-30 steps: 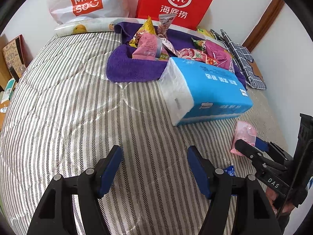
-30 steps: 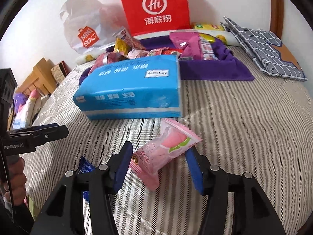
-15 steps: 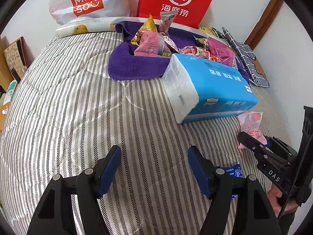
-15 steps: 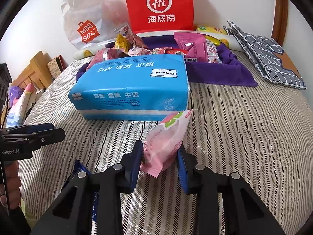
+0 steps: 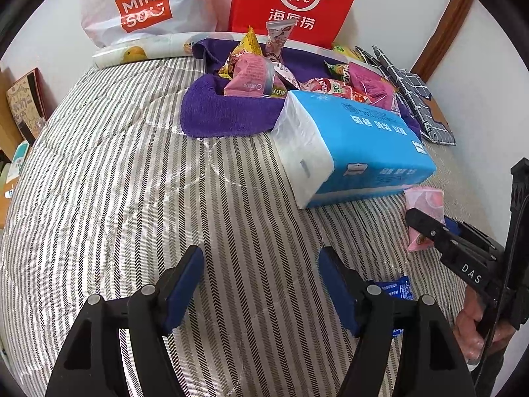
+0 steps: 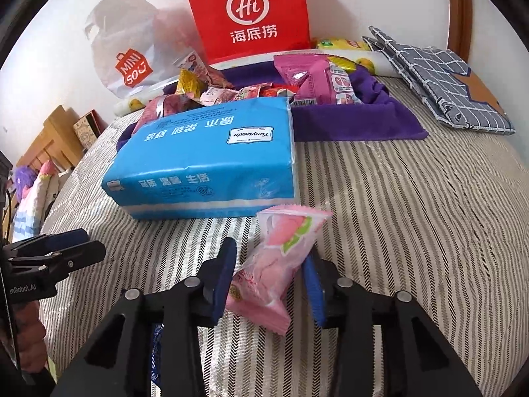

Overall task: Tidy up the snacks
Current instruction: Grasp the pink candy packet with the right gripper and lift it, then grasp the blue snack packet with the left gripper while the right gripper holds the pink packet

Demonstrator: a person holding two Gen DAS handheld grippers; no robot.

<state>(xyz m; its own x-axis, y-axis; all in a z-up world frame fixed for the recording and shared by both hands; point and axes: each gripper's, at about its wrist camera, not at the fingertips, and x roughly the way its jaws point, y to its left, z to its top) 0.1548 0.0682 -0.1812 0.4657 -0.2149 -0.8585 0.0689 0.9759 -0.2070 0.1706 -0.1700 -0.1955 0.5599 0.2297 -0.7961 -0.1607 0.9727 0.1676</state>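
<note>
A pink snack packet (image 6: 277, 264) stands on end between the blue pads of my right gripper (image 6: 268, 258), just above the striped bed cover. The pads press its sides while the jaws are opening slightly. From the left wrist the same packet (image 5: 425, 208) shows at my right gripper (image 5: 433, 221), in front of a blue tissue pack (image 5: 357, 145). My left gripper (image 5: 260, 258) hangs open over bare cover, nothing between its fingers. A small blue packet (image 5: 395, 289) lies beside its right finger. Several snack bags sit piled on a purple towel (image 5: 224, 109) at the back.
A red paper bag (image 5: 291, 0) and a white Miniso bag (image 5: 142, 6) lean on the wall behind the towel. Folded grey checked cloth (image 6: 439, 82) lies at the back right. Wooden furniture (image 6: 49, 139) stands off the bed's left side.
The right gripper's jaws closed onto the pink packet, which tipped from lying slanted to standing on end between the pads. The left gripper kept still.
</note>
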